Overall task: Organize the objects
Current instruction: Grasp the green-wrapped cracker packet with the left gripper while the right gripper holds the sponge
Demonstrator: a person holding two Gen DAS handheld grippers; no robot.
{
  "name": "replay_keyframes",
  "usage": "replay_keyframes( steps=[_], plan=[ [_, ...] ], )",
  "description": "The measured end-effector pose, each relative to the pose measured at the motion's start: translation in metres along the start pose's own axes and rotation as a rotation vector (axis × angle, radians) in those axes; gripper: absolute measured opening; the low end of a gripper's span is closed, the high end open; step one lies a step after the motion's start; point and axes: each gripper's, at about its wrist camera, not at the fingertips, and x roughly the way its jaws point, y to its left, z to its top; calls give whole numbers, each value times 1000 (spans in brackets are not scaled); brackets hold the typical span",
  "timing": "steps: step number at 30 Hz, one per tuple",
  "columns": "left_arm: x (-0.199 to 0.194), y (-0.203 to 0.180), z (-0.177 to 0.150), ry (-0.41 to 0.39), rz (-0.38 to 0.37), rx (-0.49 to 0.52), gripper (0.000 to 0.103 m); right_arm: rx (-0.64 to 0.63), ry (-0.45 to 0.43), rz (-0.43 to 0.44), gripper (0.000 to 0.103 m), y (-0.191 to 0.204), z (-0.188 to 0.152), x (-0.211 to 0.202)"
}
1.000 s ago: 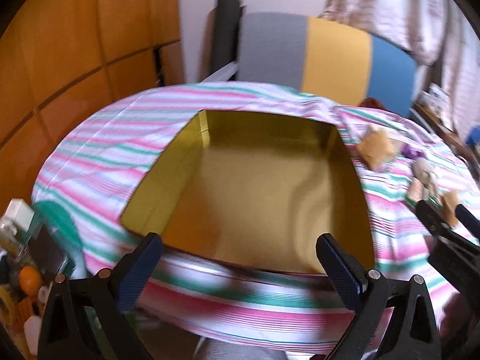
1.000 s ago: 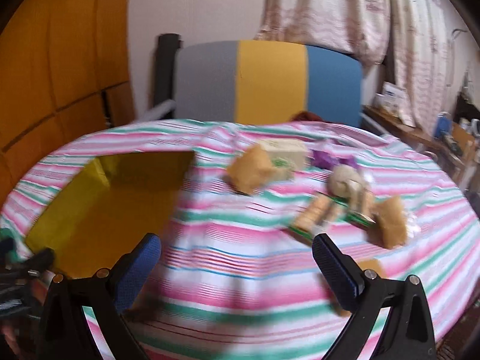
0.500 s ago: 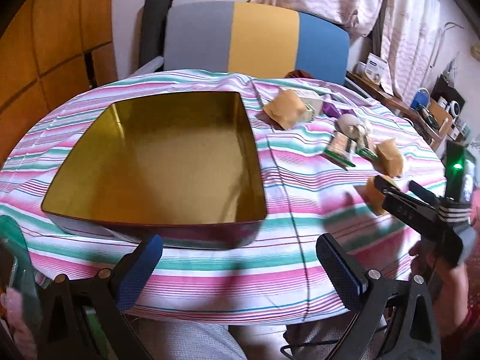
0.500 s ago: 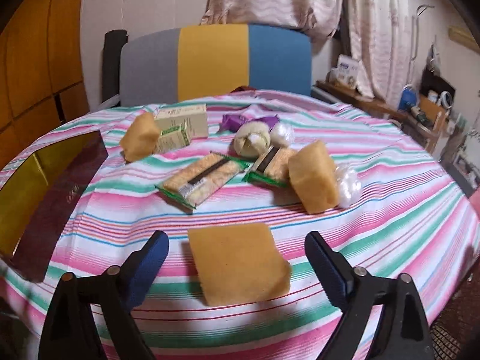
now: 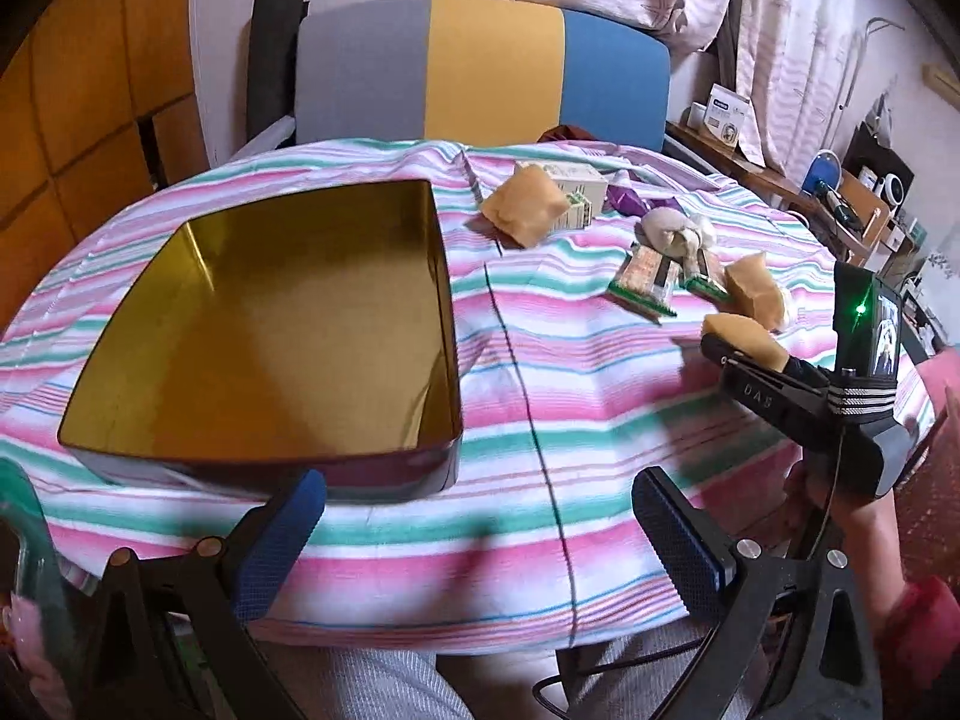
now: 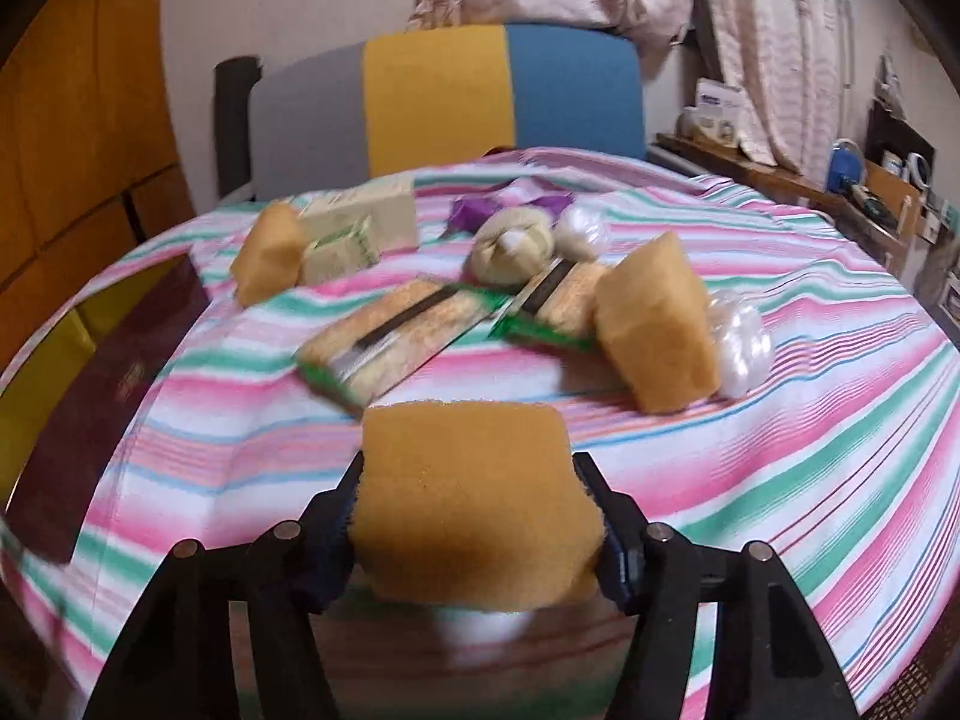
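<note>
Tin (image 5: pixel 270 324) holds nothing; right tongs (image 6: pixel 471 516) closing onto orange sponge (image 6: pixel 468 480), left tongs (image 5: pixel 474 546) gaping, unladen.

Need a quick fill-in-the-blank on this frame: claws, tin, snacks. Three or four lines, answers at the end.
1. The right claw is closing on an orange ____ between its jaws.
2. The left claw holds ____.
3. The gold-lined tin on the striped cloth contains ____.
4. The chair back behind the table has grey, ____ and blue panels.

Missing words: sponge; nothing; nothing; yellow
</note>
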Motion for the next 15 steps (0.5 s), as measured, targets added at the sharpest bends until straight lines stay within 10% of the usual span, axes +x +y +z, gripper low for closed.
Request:
replay_keyframes(
  steps=[9, 15],
  plan=[
    [32, -34, 36, 28, -31, 73, 103, 96, -60, -53, 64, -21, 8, 9],
    [68, -53, 68, 57, -195, 57, 103, 147, -67, -61, 64, -30, 3, 12]
  ],
)
